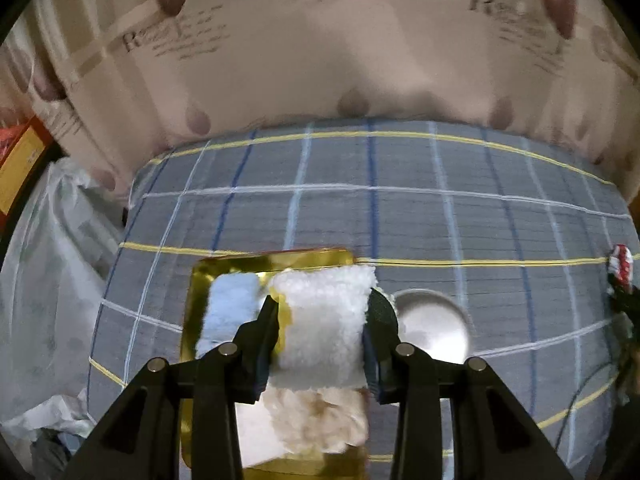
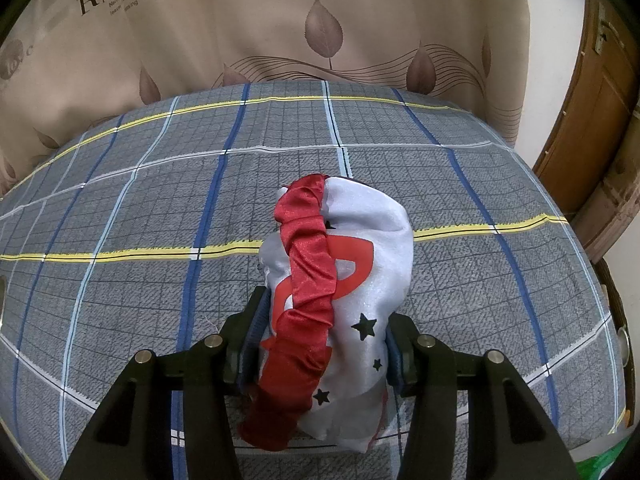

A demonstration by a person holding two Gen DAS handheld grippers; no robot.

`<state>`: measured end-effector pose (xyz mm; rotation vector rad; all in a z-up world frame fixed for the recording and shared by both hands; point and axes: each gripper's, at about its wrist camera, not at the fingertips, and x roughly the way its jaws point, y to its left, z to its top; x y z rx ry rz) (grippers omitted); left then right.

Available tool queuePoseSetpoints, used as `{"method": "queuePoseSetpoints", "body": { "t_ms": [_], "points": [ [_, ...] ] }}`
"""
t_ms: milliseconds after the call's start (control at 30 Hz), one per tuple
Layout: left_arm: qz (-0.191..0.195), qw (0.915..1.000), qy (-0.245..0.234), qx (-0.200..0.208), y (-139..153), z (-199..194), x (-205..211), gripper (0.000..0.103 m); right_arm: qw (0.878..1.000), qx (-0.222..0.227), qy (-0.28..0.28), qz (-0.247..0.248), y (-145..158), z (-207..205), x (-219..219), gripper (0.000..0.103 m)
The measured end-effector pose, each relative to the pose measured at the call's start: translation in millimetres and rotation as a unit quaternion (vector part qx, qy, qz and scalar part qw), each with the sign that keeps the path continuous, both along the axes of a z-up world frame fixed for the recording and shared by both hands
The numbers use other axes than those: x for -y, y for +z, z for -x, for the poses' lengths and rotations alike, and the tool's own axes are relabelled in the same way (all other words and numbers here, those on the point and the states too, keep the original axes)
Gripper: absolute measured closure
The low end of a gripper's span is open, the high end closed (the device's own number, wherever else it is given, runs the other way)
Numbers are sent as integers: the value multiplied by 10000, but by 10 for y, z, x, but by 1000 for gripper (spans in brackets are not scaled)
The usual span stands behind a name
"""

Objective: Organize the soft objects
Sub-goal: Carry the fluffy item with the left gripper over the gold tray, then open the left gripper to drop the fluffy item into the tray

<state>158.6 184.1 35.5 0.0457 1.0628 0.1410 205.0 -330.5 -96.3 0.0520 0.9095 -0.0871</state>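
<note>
In the left wrist view my left gripper [image 1: 322, 320] is shut on a white fluffy cloth [image 1: 324, 320], held over a gold tray [image 1: 200, 284]. A light blue cloth [image 1: 228, 312] lies in the tray on the left and a cream fluffy cloth [image 1: 320, 420] lies at its near end. In the right wrist view my right gripper [image 2: 324, 320] is shut on a white satin pouch with red letters, black stars and a red ruffled band [image 2: 360, 240], above the checked grey cloth [image 2: 120, 220]. The pouch also shows at the right edge of the left wrist view [image 1: 620, 268].
A round metal lid or dish [image 1: 436, 320] lies right of the tray on the checked cloth. A beige leaf-print curtain [image 2: 280, 20] hangs behind the surface. A wooden door [image 2: 592, 100] stands at the right. Plastic bags [image 1: 48, 260] sit off the left edge.
</note>
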Motion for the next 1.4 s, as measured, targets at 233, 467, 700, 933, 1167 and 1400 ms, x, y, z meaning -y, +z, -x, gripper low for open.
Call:
{"method": "queuePoseSetpoints", "body": {
  "t_ms": [233,467,700,933,1167,1400],
  "points": [
    [323,9988,308,-216,-230,-105,-335,65,10000,-3,-2,-2,1,-2,0,55],
    [423,9982,354,-229,-298,-245,-393,65,10000,-7,-4,9,2,-4,4,55],
    [226,9988,164,-413,-472,-422,-245,63,10000,-11,-8,6,4,-8,-2,54],
    [277,9959,308,-799,-779,-494,-327,54,10000,-13,-11,-11,4,-2,23,54],
    [155,9975,150,-674,-703,-455,-303,45,10000,-16,-16,1,3,-3,24,53],
    [264,9980,164,-546,-512,-404,-335,38,10000,-18,-18,5,1,-3,26,53]
  ]
}}
